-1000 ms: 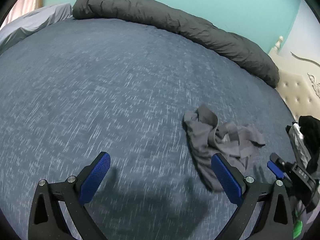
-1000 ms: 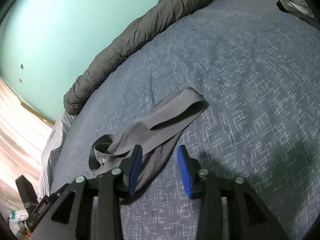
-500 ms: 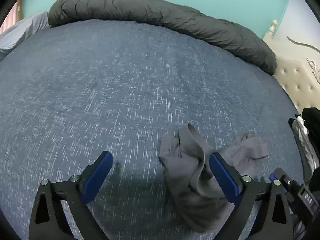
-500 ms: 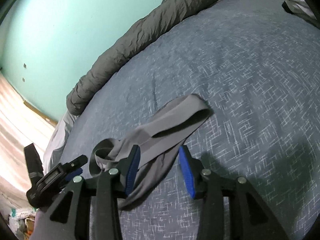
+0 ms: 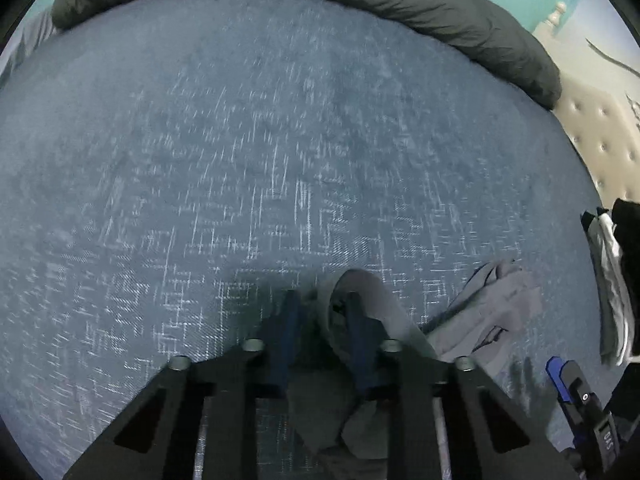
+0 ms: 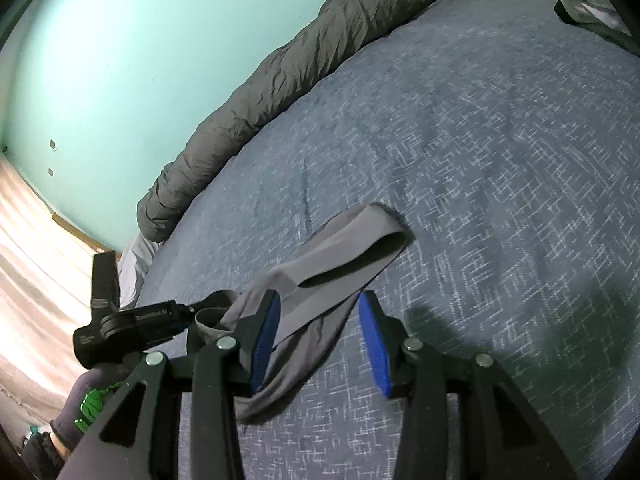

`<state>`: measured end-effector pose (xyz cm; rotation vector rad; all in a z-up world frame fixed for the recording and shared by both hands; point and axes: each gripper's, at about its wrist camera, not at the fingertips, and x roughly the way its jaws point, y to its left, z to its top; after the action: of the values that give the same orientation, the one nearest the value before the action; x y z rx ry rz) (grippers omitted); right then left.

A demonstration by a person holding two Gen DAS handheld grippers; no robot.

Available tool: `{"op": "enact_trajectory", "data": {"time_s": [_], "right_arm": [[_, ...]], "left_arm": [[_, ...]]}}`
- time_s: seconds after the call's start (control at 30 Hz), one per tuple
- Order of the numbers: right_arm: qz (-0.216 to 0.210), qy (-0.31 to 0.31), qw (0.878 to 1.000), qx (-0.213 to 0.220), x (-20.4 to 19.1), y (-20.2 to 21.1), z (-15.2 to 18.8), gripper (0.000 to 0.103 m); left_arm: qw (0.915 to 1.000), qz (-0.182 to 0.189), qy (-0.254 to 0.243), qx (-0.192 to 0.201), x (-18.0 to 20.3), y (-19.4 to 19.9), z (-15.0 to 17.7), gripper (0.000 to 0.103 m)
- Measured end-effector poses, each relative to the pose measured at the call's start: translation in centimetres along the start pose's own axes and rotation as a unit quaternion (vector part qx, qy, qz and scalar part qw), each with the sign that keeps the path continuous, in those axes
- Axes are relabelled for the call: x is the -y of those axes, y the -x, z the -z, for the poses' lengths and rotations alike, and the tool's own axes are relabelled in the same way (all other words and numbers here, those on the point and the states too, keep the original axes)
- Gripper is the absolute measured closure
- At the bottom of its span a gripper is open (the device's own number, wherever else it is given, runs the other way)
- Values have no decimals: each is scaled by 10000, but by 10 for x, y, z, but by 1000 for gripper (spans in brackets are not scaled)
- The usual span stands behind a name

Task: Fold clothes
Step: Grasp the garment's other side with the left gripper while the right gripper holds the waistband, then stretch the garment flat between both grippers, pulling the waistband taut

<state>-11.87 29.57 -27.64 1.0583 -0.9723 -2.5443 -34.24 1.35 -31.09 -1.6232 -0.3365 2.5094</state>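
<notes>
A grey garment [image 5: 492, 312] lies crumpled on the blue bedspread [image 5: 280, 140]. In the right wrist view the garment [image 6: 344, 248] stretches as a long band with an open loop at its far end. My left gripper [image 5: 320, 316] points steeply down over the garment's near end. Its jaws are closing, a raised fold of the cloth stands between them, and a dark gap shows beside the left pad. My right gripper [image 6: 318, 320] is open low over the other end, with cloth running under its left finger [image 6: 264, 340] and between the pads.
A rolled dark grey duvet [image 5: 440, 12] runs along the bed's far edge below a teal wall. A cream tufted headboard [image 5: 600, 136] and a pile of black and white clothes [image 5: 612, 264] are at the right. A person's dark sleeve [image 6: 80, 408] holds the left gripper.
My left gripper has swung over and down onto the garment's end, and its jaws have gone from wide apart to narrow around a fold. The right gripper has hardly moved.
</notes>
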Motion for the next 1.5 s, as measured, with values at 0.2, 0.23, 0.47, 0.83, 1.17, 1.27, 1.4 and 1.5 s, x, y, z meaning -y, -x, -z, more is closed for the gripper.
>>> {"op": "enact_trajectory", "data": {"time_s": [0.2,0.23,0.47,0.83,1.17,1.27,1.4,1.5], "right_arm": [[125,-79,9999,7,10,-1,-6,55],[165,-85,9998,-5,13,-3,-7,53],[693,-24,9973,-259,30,-15,-20,50],[1513,887,9791,-1029,5,-71,-46,51],[1250,1567,9753,-930,-41,-40,-66,103],[1164,1741,9748,-774,-62,-13,-78,103],[1031,2105,9704,-585,-97,28,-92,103],[835,2203,9687,-779,-117,49,-87,103]], "left_arm": [[9999,-36,-95,73,1,10,3,100],[9999,-30,-103,99,0,14,3,101],[9996,22,-150,220,-11,40,4,101],[9987,182,190,437,-36,78,18,101],[9974,136,105,697,-40,123,27,101],[9964,106,47,836,-40,146,28,101],[9944,89,-14,1053,-36,187,35,101],[9931,48,-103,1167,-29,213,43,101]]}}
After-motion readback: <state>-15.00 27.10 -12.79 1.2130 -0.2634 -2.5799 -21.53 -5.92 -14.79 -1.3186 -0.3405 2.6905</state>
